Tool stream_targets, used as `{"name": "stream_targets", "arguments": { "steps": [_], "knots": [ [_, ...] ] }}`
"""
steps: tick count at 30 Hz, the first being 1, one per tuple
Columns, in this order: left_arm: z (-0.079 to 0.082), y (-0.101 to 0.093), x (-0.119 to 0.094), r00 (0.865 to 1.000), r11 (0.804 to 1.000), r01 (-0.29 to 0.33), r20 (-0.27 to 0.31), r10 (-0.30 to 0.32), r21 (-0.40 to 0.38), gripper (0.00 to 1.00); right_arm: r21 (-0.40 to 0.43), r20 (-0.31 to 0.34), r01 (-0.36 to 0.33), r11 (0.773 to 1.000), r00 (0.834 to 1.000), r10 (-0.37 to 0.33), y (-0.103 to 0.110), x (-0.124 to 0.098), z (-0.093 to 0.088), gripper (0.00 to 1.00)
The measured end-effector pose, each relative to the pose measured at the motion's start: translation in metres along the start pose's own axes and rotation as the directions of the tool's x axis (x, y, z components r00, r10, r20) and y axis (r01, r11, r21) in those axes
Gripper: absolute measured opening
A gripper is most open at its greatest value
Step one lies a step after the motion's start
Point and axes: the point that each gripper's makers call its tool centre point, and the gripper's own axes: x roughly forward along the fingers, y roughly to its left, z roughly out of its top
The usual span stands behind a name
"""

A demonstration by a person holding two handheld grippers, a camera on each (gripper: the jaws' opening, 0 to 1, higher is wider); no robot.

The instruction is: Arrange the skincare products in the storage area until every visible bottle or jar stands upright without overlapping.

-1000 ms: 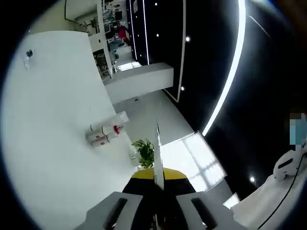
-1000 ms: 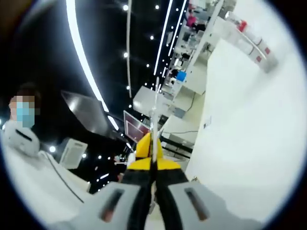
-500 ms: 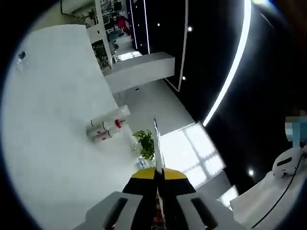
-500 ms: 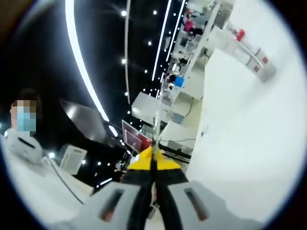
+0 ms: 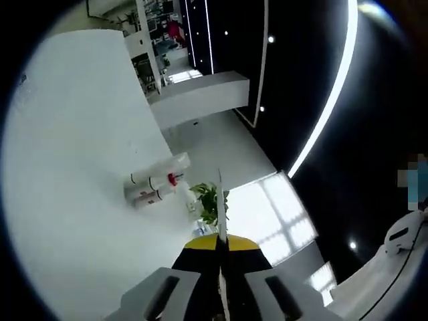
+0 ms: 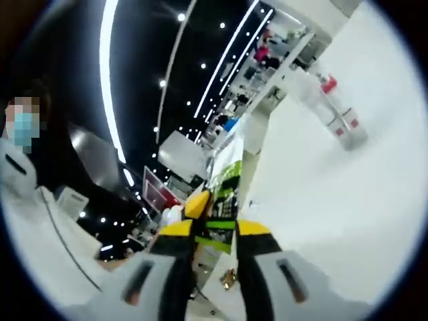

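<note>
The bottles, left of and beyond the left gripper's jaws, are too small to count. In the right gripper view, bottles up right blur together.

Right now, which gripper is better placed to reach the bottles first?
Probably left. The bottles lie close ahead of the shut left gripper; the open right gripper sees them farther off.

Left tool has its jaws pressed together — right tool stands parted, empty.
</note>
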Motion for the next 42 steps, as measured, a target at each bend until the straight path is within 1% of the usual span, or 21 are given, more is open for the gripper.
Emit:
{"name": "stream_targets", "arguments": {
  "steps": [3, 4, 7, 11, 12, 13, 15, 17, 18, 21, 23, 24, 26, 30, 32, 33, 36, 37, 39, 41, 42],
  "knots": [
    [0.013, 0.007, 0.003, 1.000, 1.000, -0.010, 0.018, 0.011, -0.010, 0.01, 0.000, -0.007, 0.016, 1.000, 1.000, -0.016, -0.005, -0.009, 0.000, 0.25],
    [0.023, 0.013, 0.005, 0.999, 1.000, -0.017, 0.037, 0.018, -0.017, 0.01, 0.002, -0.006, 0.021, 1.000, 1.000, -0.021, -0.007, -0.011, 0.001, 0.25],
    [0.037, 0.023, 0.011, 0.998, 0.999, -0.038, 0.052, 0.039, -0.016, 0.01, 0.005, 0.004, 0.042, 0.999, 0.999, -0.042, -0.012, -0.020, 0.005, 0.25],
    [0.055, 0.045, 0.021, 0.995, 0.997, -0.078, 0.068, 0.079, -0.023, 0.01, 0.024, 0.021, 0.082, 0.996, 0.996, -0.082, -0.027, -0.034, 0.011, 0.25],
    [0.057, 0.046, 0.021, 0.994, 0.996, -0.081, 0.071, 0.083, -0.024, 0.01, 0.025, 0.024, 0.090, 0.996, 0.996, -0.091, -0.030, -0.036, 0.013, 0.25],
    [0.062, 0.054, 0.026, 0.992, 0.995, -0.095, 0.075, 0.097, -0.033, 0.01, 0.018, 0.032, 0.106, 0.994, 0.994, -0.107, -0.033, -0.040, 0.016, 0.25],
    [0.066, 0.061, 0.031, 0.991, 0.994, -0.104, 0.078, 0.107, -0.039, 0.01, -0.001, 0.039, 0.134, 0.991, 0.990, -0.133, -0.039, -0.045, 0.021, 0.26],
    [0.070, 0.070, 0.037, 0.989, 0.992, -0.117, 0.080, 0.121, -0.054, 0.01, -0.042, 0.043, 0.171, 0.984, 0.985, -0.170, -0.046, -0.049, 0.025, 0.28],
    [0.072, 0.074, 0.041, 0.988, 0.990, -0.125, 0.082, 0.129, -0.060, 0.01, -0.057, 0.044, 0.185, 0.981, 0.982, -0.182, -0.048, -0.050, 0.027, 0.30],
    [0.075, 0.088, 0.051, 0.984, 0.985, -0.154, 0.080, 0.159, -0.072, 0.01, -0.060, 0.040, 0.210, 0.976, 0.977, -0.208, -0.053, -0.051, 0.030, 0.37],
    [0.076, 0.099, 0.059, 0.980, 0.981, -0.176, 0.075, 0.182, -0.078, 0.01, -0.076, 0.047, 0.231, 0.970, 0.973, -0.228, -0.057, -0.053, 0.033, 0.40],
    [0.076, 0.101, 0.061, 0.980, 0.981, -0.180, 0.074, 0.186, -0.079, 0.01, -0.076, 0.048, 0.233, 0.969, 0.972, -0.230, -0.058, -0.054, 0.034, 0.41],
    [0.080, 0.116, 0.071, 0.976, 0.975, -0.200, 0.069, 0.207, -0.097, 0.01, -0.068, 0.051, 0.242, 0.968, 0.970, -0.239, -0.061, -0.057, 0.034, 0.41],
    [0.084, 0.137, 0.080, 0.969, 0.967, -0.228, 0.068, 0.236, -0.116, 0.01, -0.053, 0.035, 0.268, 0.962, 0.963, -0.266, -0.070, -0.066, 0.031, 0.41],
    [0.085, 0.147, 0.084, 0.964, 0.959, -0.246, 0.063, 0.257, -0.138, 0.01, -0.042, 0.039, 0.272, 0.961, 0.962, -0.270, -0.073, -0.070, 0.031, 0.40],
    [0.085, 0.153, 0.086, 0.961, 0.956, -0.261, 0.058, 0.270, -0.134, 0.01, -0.031, 0.044, 0.276, 0.961, 0.961, -0.275, -0.076, -0.073, 0.032, 0.40],
    [0.083, 0.164, 0.091, 0.955, 0.946, -0.284, 0.043, 0.294, -0.157, 0.01, -0.019, 0.051, 0.287, 0.958, 0.957, -0.286, -0.081, -0.079, 0.035, 0.39],
    [0.081, 0.169, 0.093, 0.950, 0.939, -0.298, 0.039, 0.309, -0.173, 0.01, -0.018, 0.052, 0.290, 0.957, 0.956, -0.289, -0.083, -0.080, 0.035, 0.39],
    [0.078, 0.174, 0.095, 0.946, 0.933, -0.313, 0.028, 0.323, -0.178, 0.01, -0.007, 0.054, 0.297, 0.955, 0.954, -0.296, -0.088, -0.081, 0.037, 0.39],
    [0.074, 0.183, 0.095, 0.934, 0.923, -0.352, 0.003, 0.357, -0.157, 0.01, 0.000, 0.056, 0.299, 0.954, 0.953, -0.298, -0.090, -0.080, 0.038, 0.39],
    [0.073, 0.182, 0.096, 0.932, 0.920, -0.358, 0.002, 0.362, -0.159, 0.01, 0.000, 0.056, 0.299, 0.954, 0.953, -0.299, -0.090, -0.080, 0.038, 0.39]
  ]
}}
